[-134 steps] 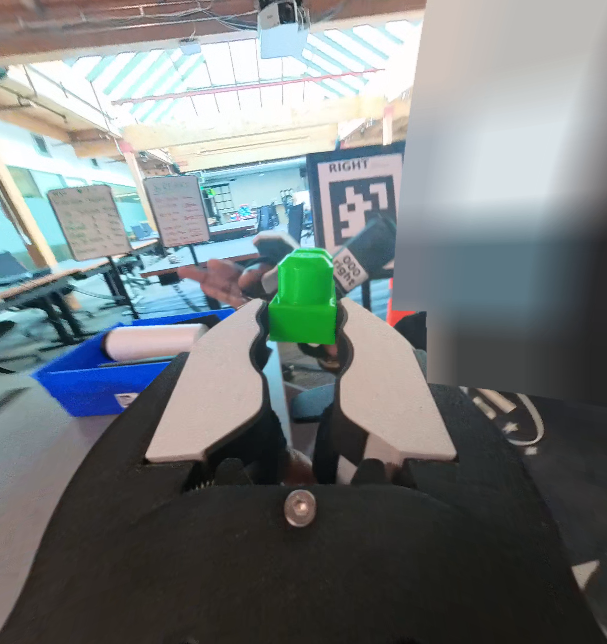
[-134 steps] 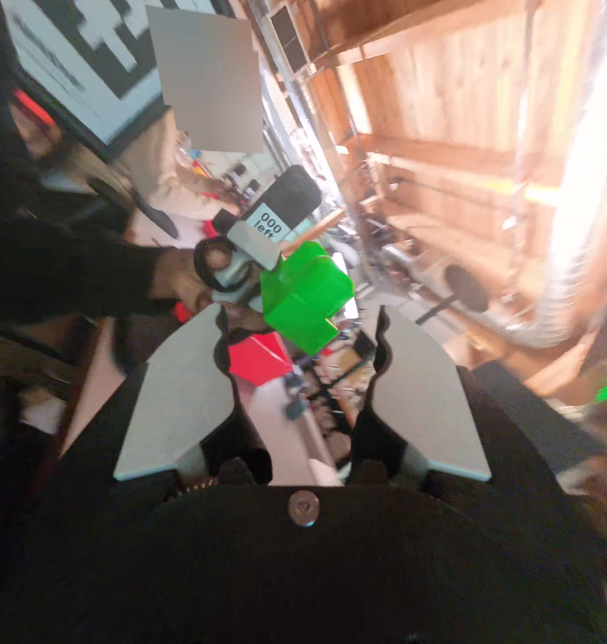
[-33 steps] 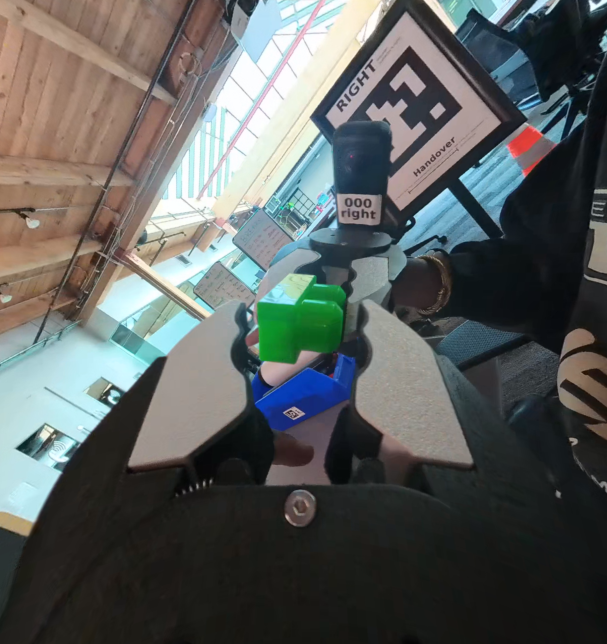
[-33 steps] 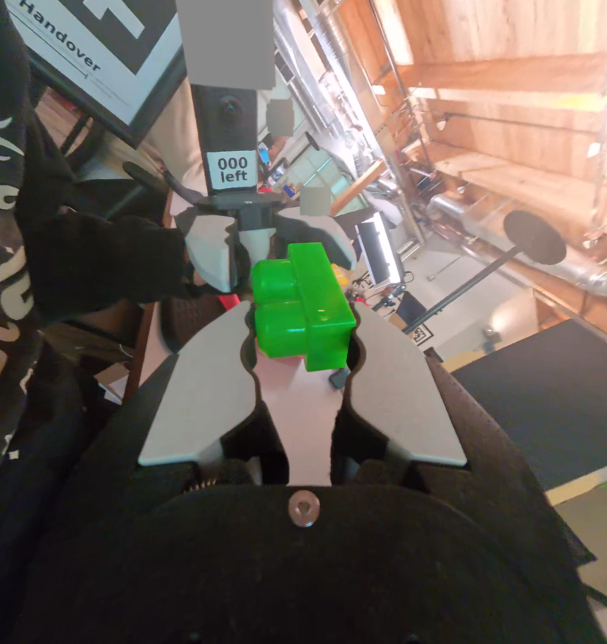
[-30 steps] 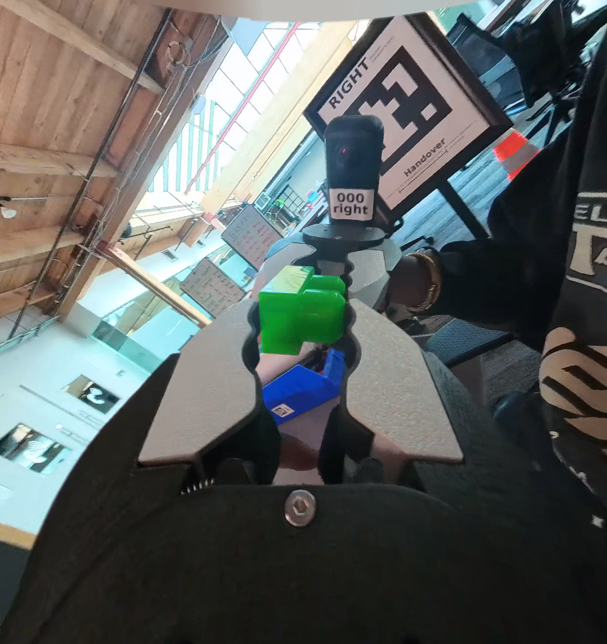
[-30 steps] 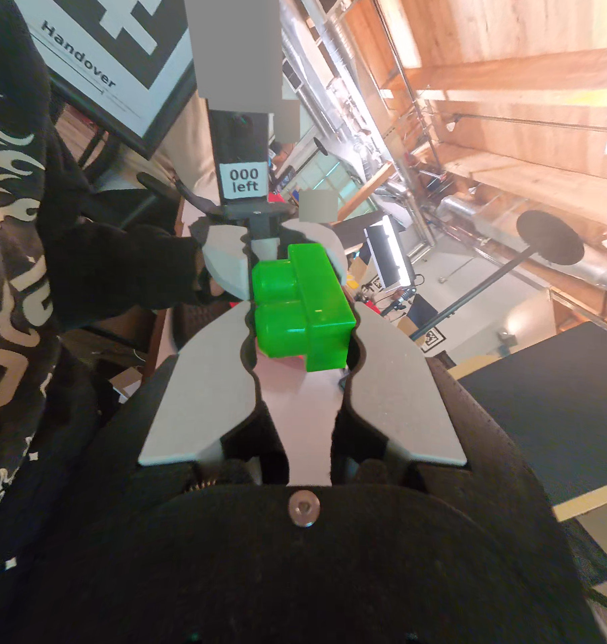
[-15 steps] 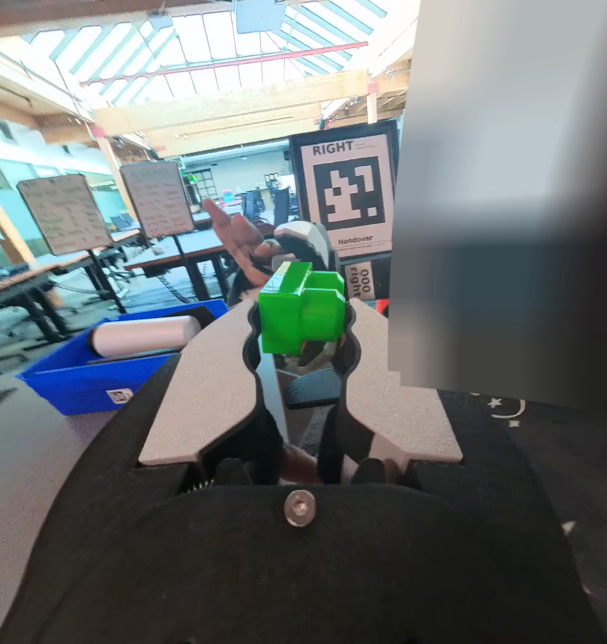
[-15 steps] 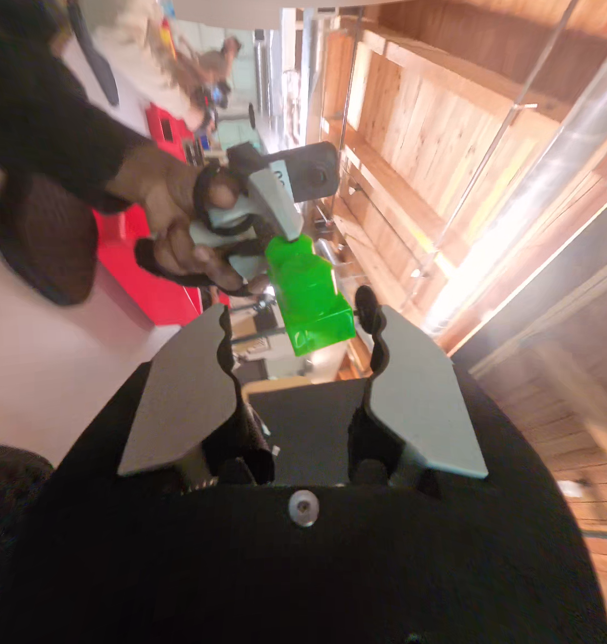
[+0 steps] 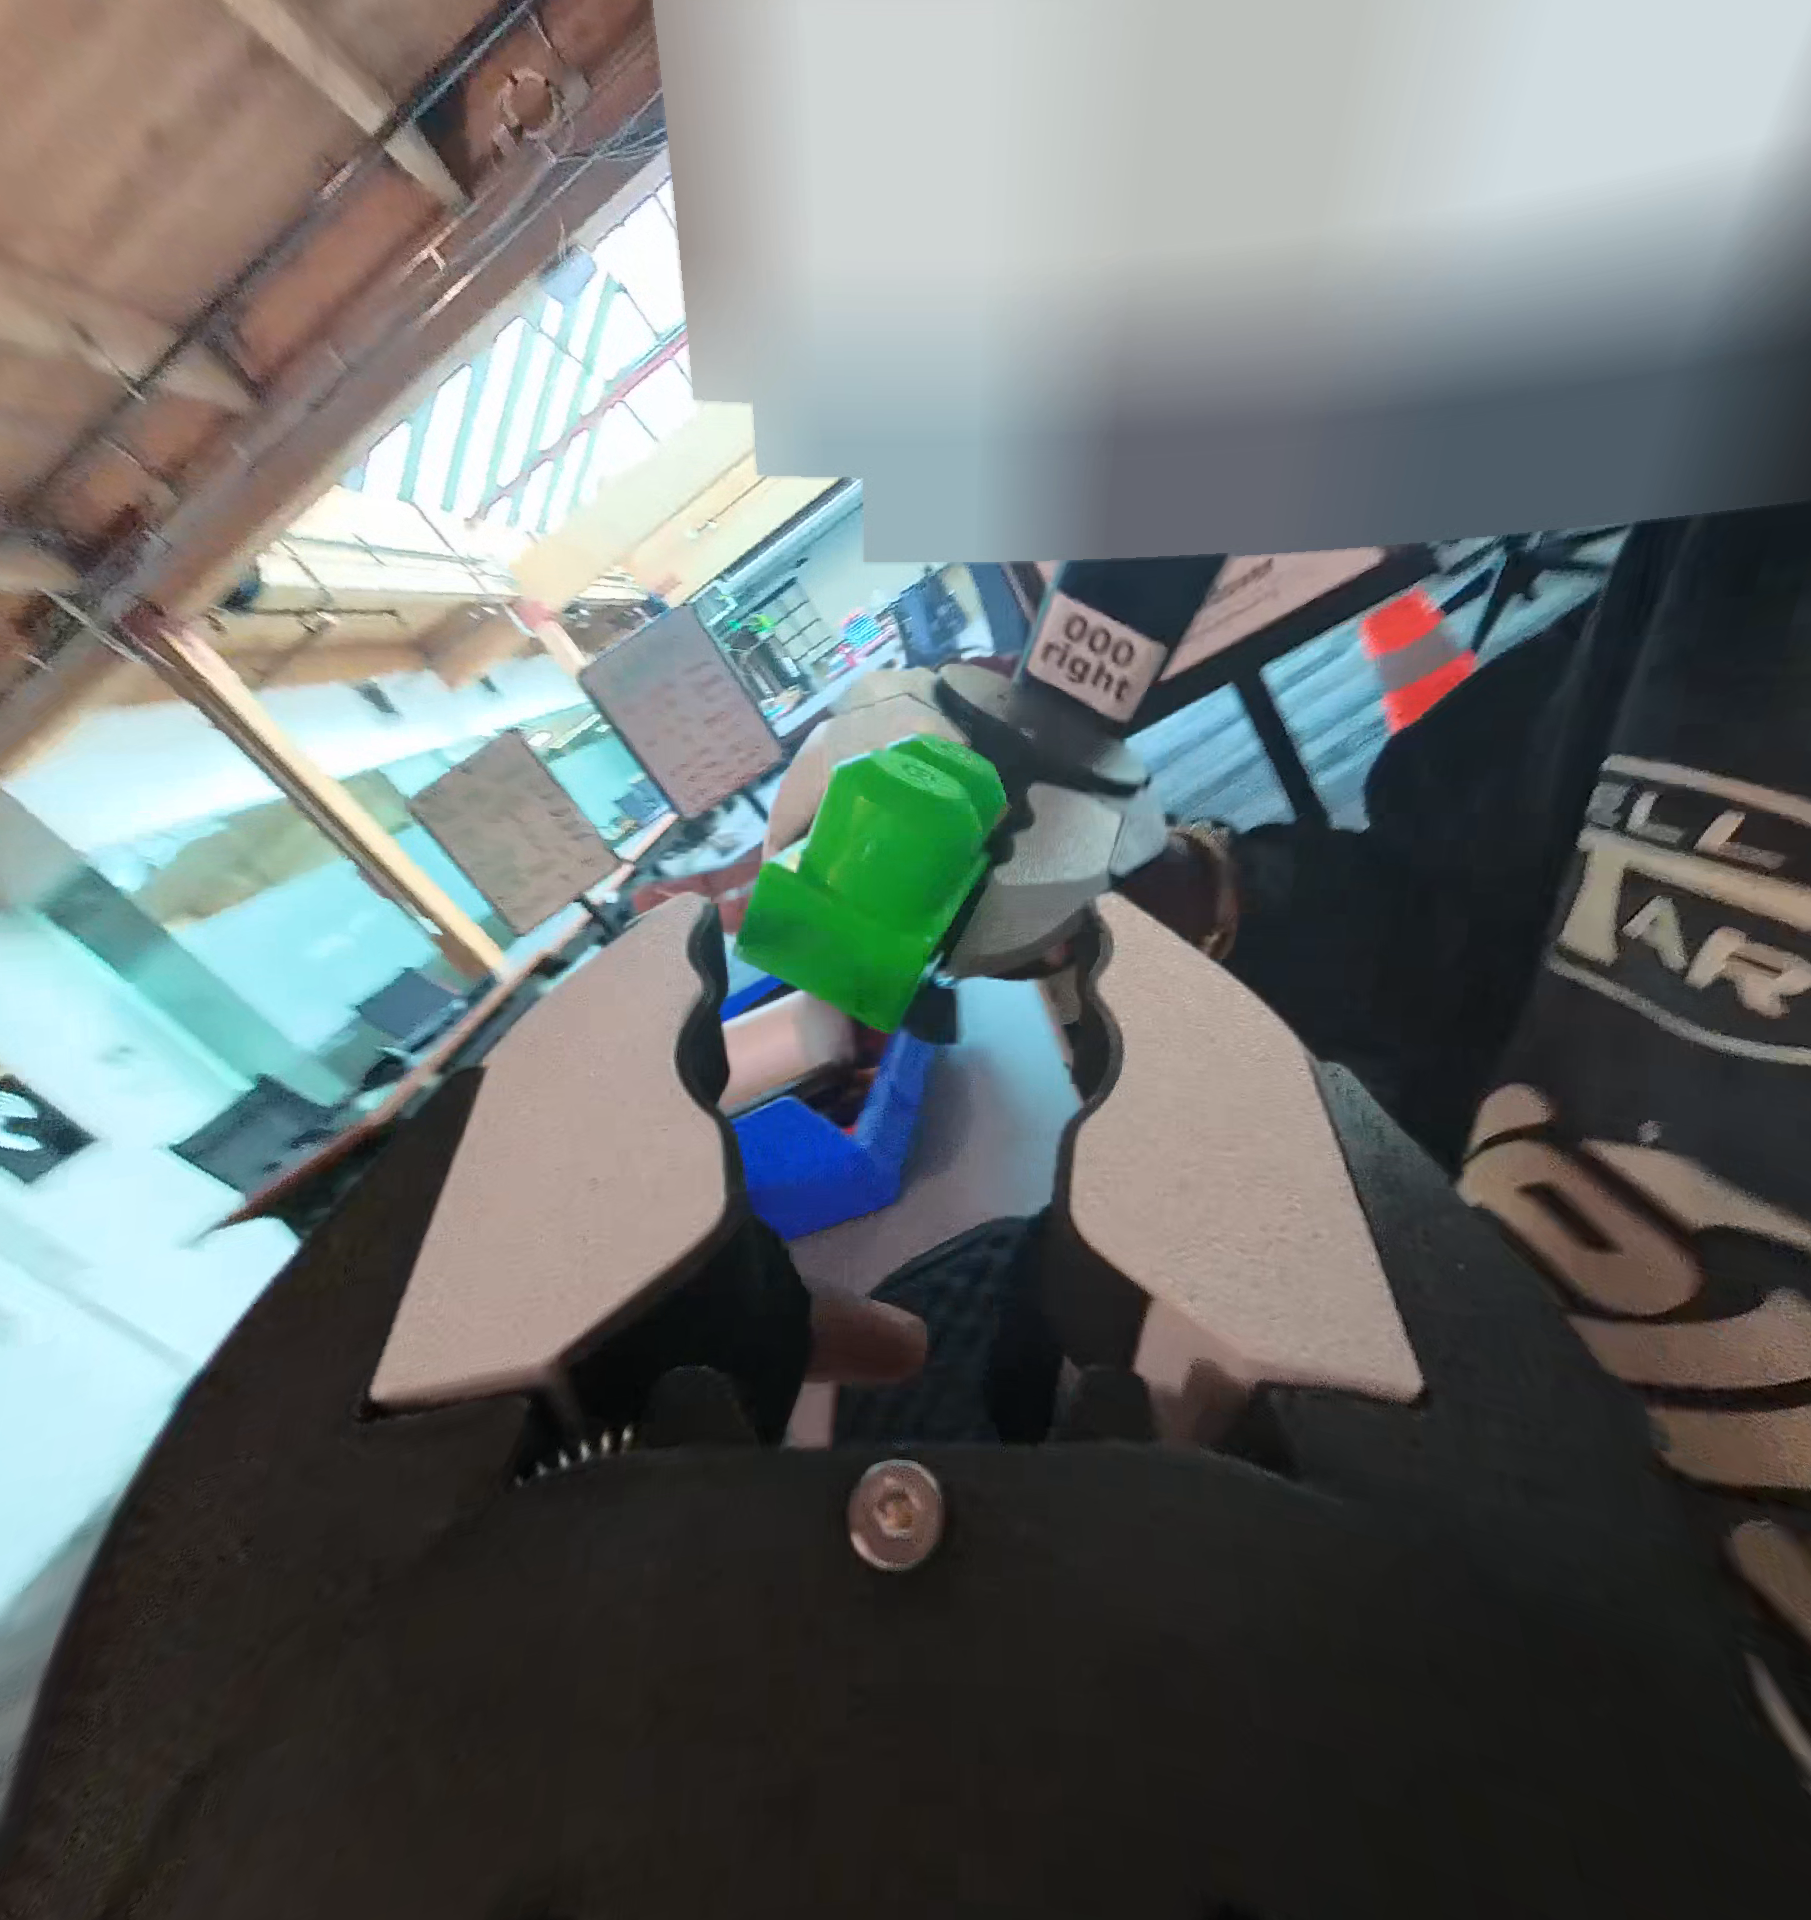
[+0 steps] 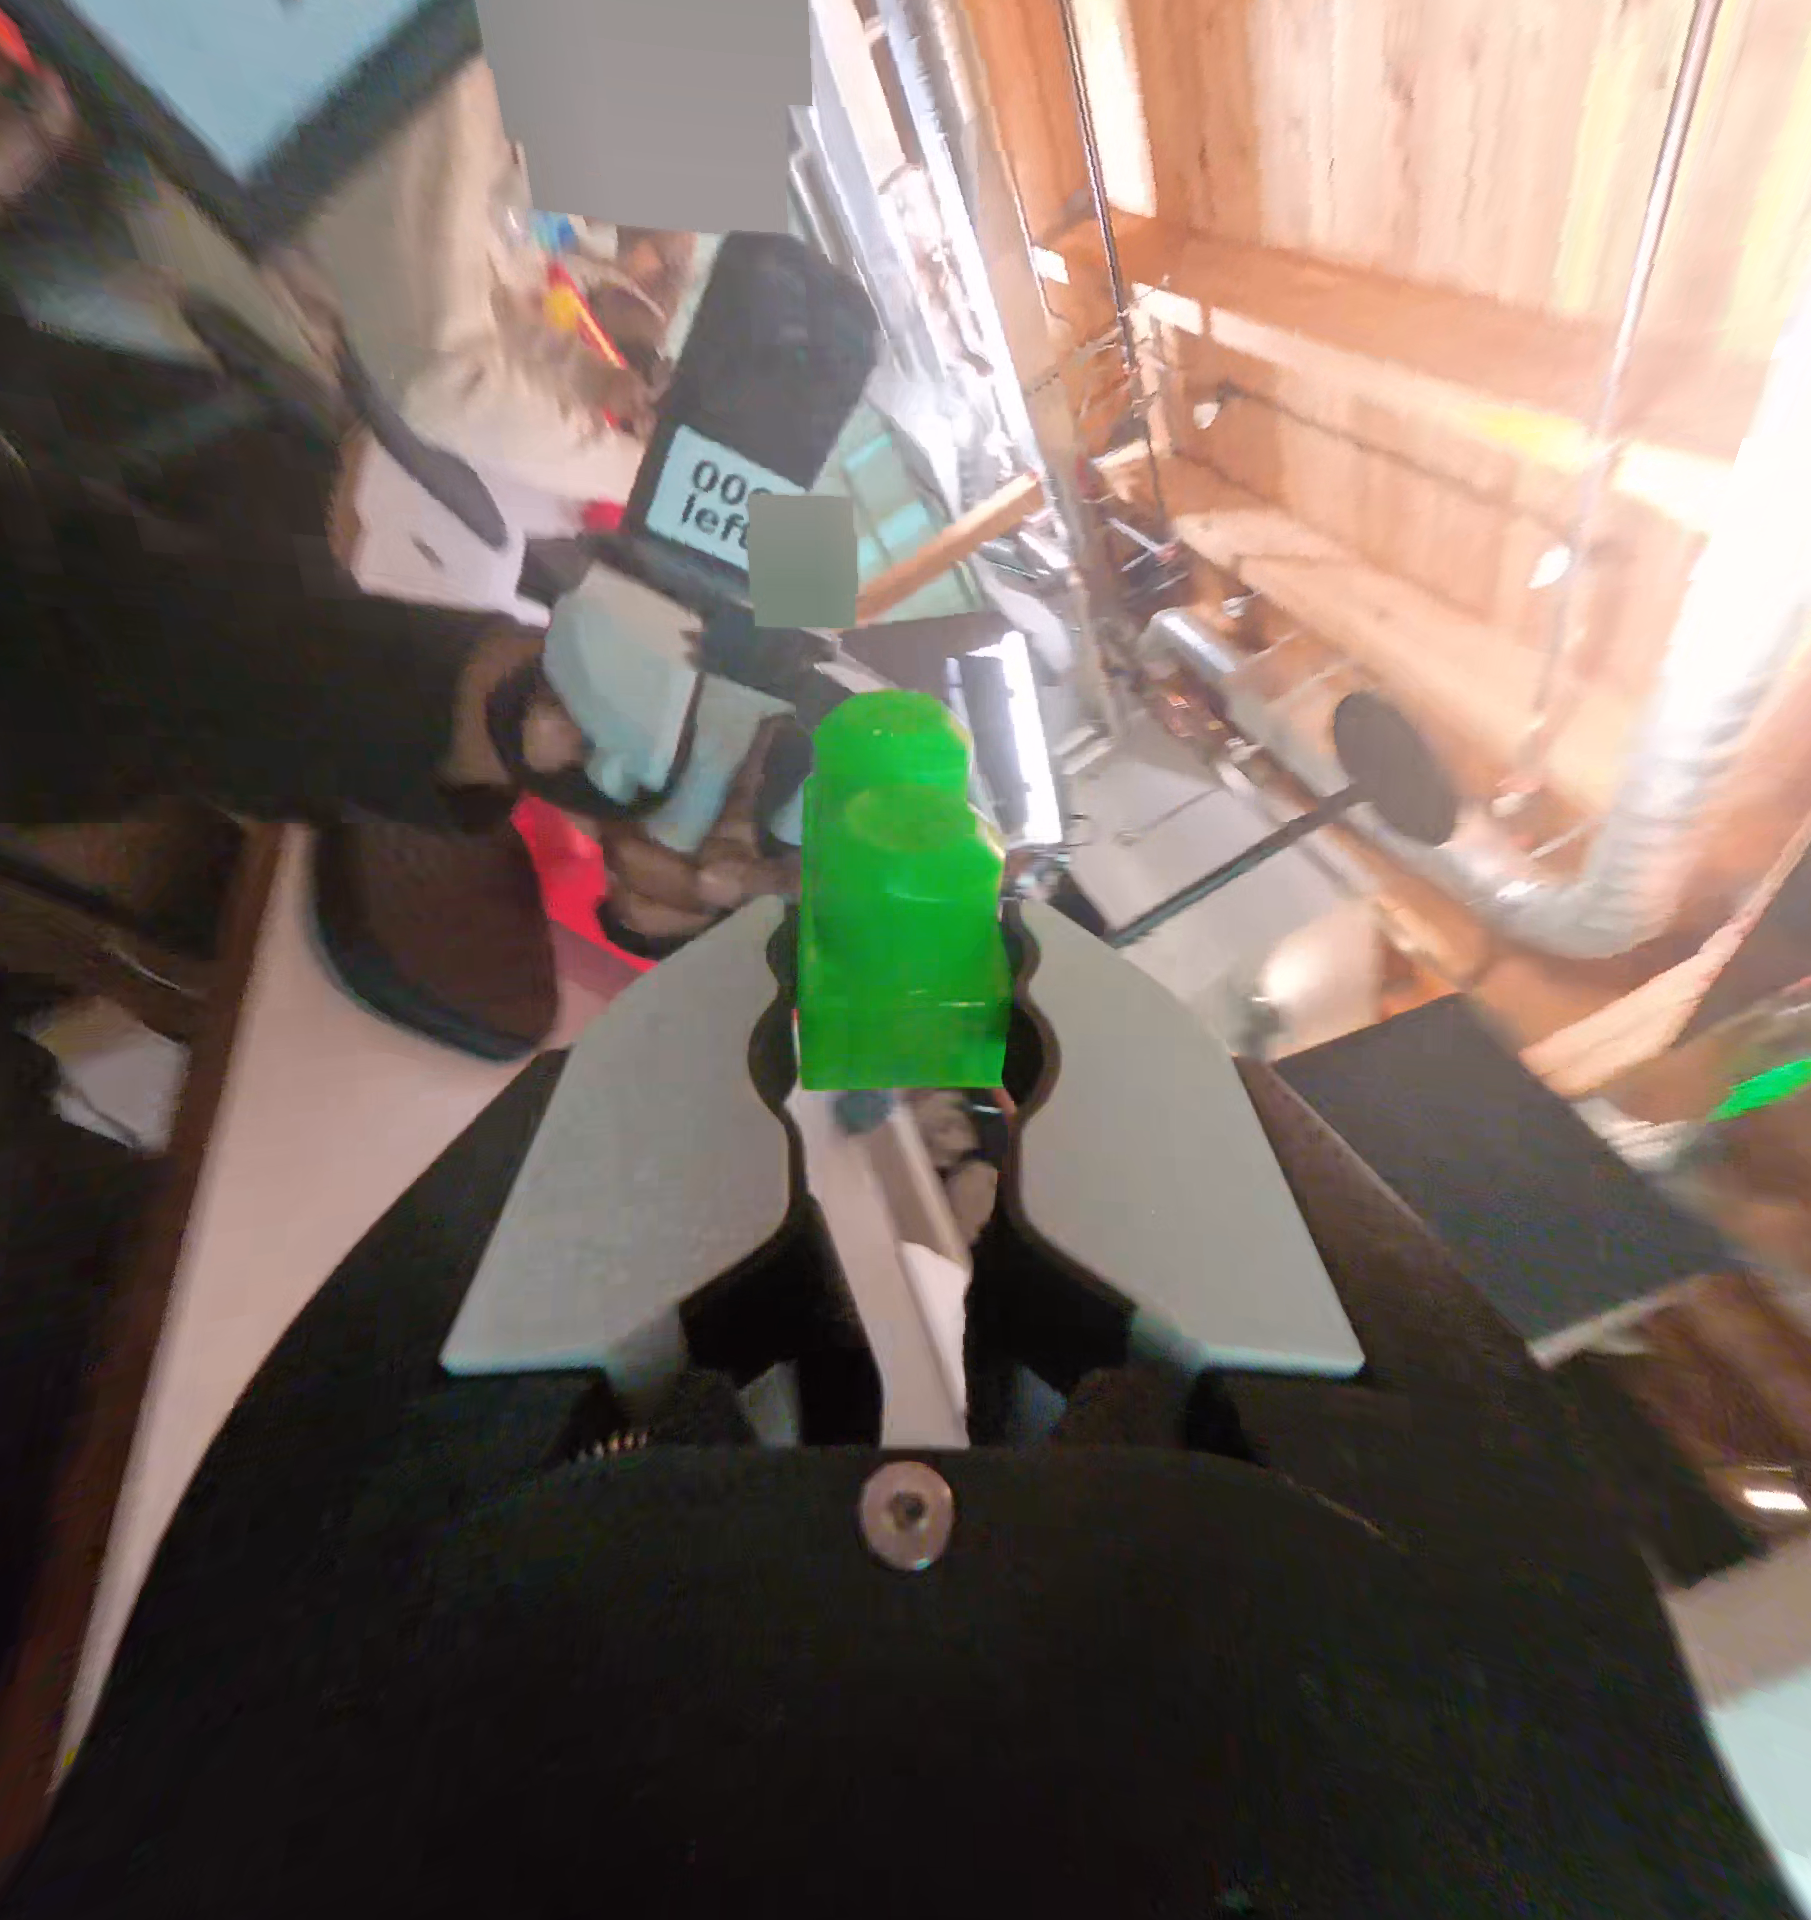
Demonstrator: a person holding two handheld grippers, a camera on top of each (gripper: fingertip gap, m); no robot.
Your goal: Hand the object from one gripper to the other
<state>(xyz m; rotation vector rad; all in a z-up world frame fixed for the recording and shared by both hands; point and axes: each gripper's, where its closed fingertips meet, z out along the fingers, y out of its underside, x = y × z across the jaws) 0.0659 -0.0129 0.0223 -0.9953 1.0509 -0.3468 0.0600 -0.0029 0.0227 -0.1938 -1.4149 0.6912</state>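
Timber-ceilinged workshop behind. Bright green studded plastic block (image 10: 901, 914) clamped in right gripper (image 10: 901, 966), studs pointing forward; left gripper (image 9: 896, 997) spread wide, empty, block just ahead of its tips.

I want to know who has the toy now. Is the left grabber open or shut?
Open. The left gripper holds nothing; the right gripper pinches the green block.

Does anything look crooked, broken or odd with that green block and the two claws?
Nothing stands out. The green block sits squarely between the right gripper's fingers, studs pointing away, with no visible damage. The left gripper is open and empty just in front of it. The block only looks tilted in the left wrist view.
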